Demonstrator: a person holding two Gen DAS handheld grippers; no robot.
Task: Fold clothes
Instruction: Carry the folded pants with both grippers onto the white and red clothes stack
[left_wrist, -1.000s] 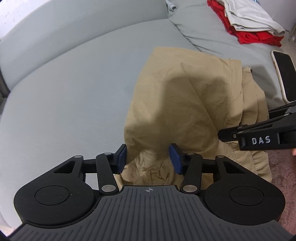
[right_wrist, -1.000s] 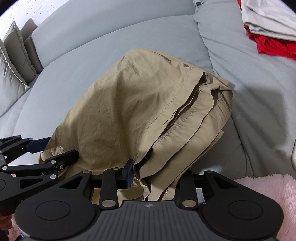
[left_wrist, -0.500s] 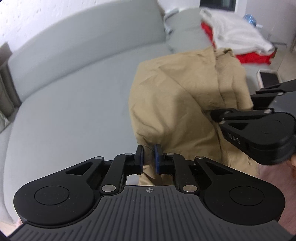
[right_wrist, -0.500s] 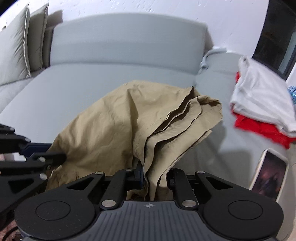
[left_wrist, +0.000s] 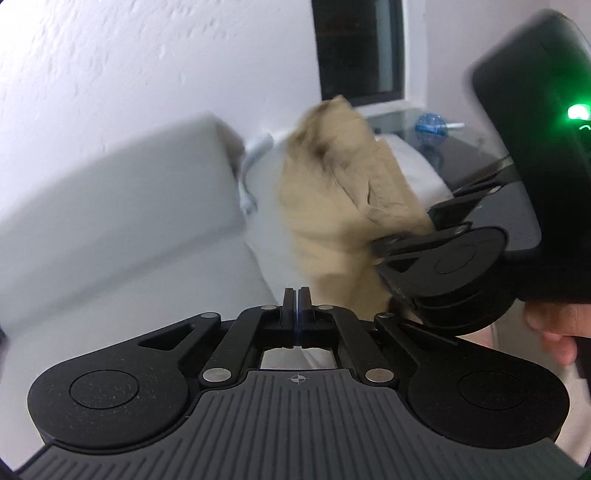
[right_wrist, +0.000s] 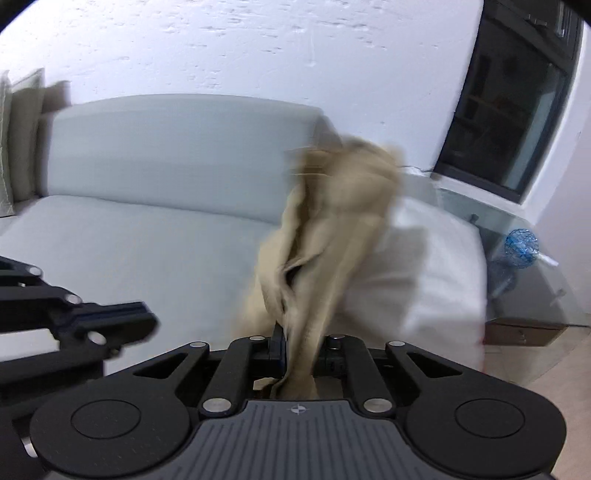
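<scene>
— Behind the grippers, what surrounds the work?

— A grey sofa (right_wrist: 155, 236) spans the far side under a white textured wall (right_wrist: 258, 48), with a dark window (right_wrist: 506, 96) at the right. A blue ball (right_wrist: 521, 246) sits on a glass table (right_wrist: 546, 291) far right, and a white pillow (right_wrist: 432, 280) lies behind the cloth.

— Any containers?

— None I can make out.

— And the tools?

— The tan garment (right_wrist: 332, 236) hangs blurred in the air above the sofa. The right gripper (right_wrist: 301, 350) is closing, with a bunch of the garment already pinched between its fingers. The left gripper (left_wrist: 294, 306) is clamped fully together; whether it pinches any fabric I cannot tell. A hand (left_wrist: 554, 328) holds the right tool.
</scene>
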